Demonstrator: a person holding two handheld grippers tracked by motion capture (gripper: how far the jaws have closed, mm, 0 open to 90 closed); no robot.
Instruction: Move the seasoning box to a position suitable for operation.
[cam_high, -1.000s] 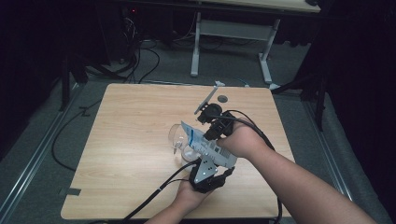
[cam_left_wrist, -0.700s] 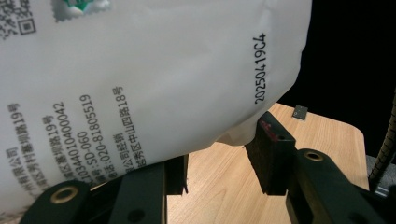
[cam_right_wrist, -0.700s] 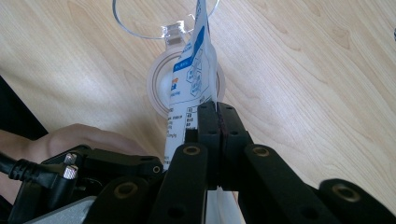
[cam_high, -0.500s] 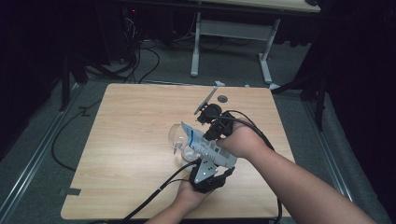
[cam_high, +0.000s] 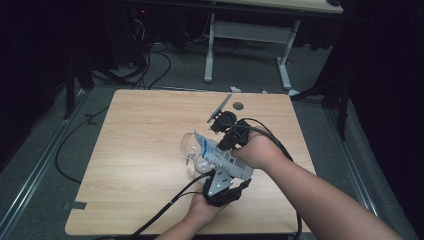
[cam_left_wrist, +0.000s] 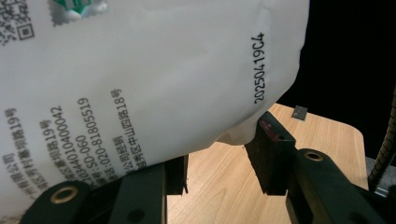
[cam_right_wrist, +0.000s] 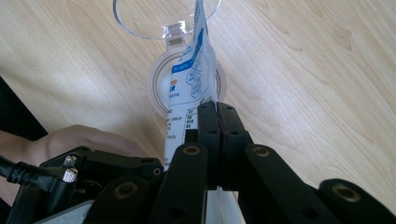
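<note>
A white pouch (cam_high: 225, 160) with blue print hangs tilted over a small clear jar (cam_high: 189, 148) on the wooden table (cam_high: 140, 130). My right gripper (cam_right_wrist: 217, 109) is shut on the pouch's (cam_right_wrist: 189, 70) edge, and the pouch's lower end dips into the jar's round mouth (cam_right_wrist: 156, 88), whose clear lid (cam_right_wrist: 140, 23) is flipped back. In the high view my left gripper (cam_high: 220, 186) sits just below the pouch, near the table's front. In its own view the left gripper (cam_left_wrist: 219, 163) stands apart with bare wood between the jaws, and the pouch (cam_left_wrist: 140, 70) hangs just in front.
A small dark disc (cam_high: 238, 106) and a small grey piece (cam_high: 234, 90) lie near the table's far edge. Black cables (cam_high: 165, 205) trail off the front edge. A white-legged table (cam_high: 250, 35) stands behind, with cables on the floor at the left.
</note>
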